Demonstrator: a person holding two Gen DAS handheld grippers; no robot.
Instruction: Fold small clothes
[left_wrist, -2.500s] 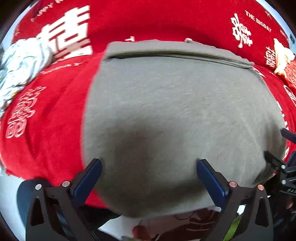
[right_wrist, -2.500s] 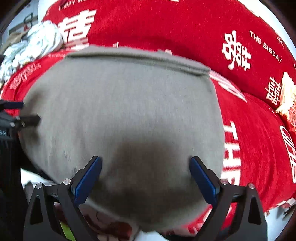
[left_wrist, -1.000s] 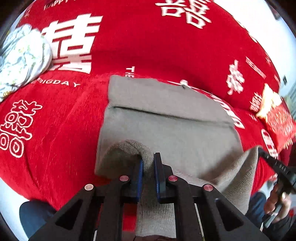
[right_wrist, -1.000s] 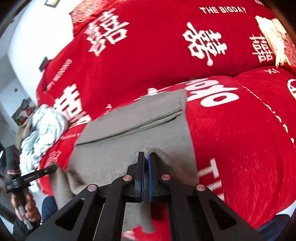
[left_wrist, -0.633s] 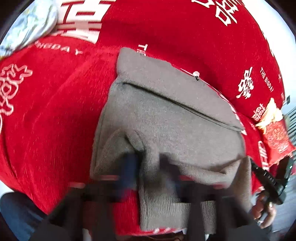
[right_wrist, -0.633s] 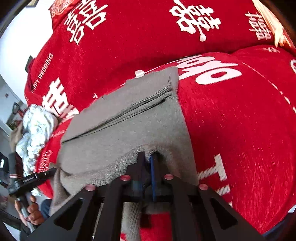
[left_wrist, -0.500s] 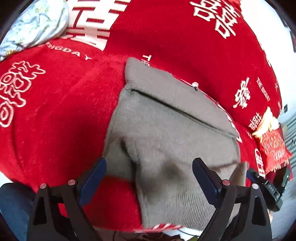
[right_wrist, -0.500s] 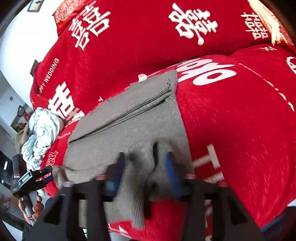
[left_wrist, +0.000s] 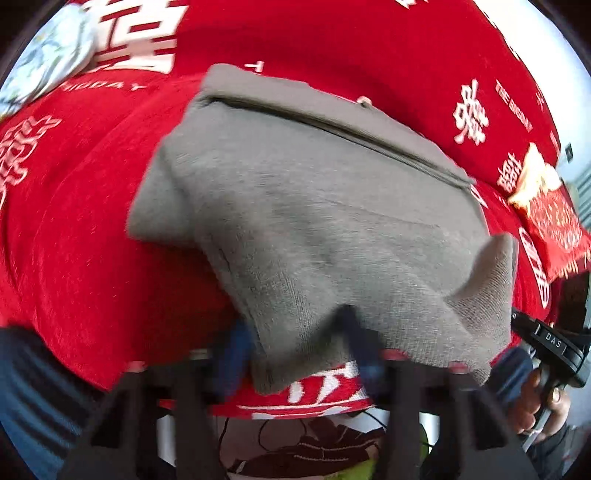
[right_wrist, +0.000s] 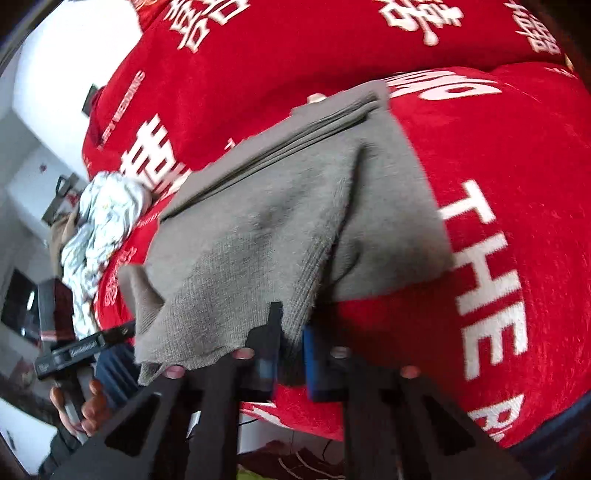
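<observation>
Here the grey knit garment (left_wrist: 314, 229) lies half folded on the red cover (left_wrist: 74, 240), filling the middle of both views, its ribbed hem hanging low in the frame. The left gripper (left_wrist: 299, 347) has just been closing, its jaws part-spread around the hem; the right gripper (right_wrist: 291, 354) has just closed, pinching the hem's other corner. Soft, light and limp, it will likely sag, so the corners are best held.

A big red blanket (left_wrist: 92, 240) with white letters covers the bed. A crumpled white cloth with a pattern (right_wrist: 103, 218) lies at its far left. A small red pillow (left_wrist: 550, 218) sits at the right.
</observation>
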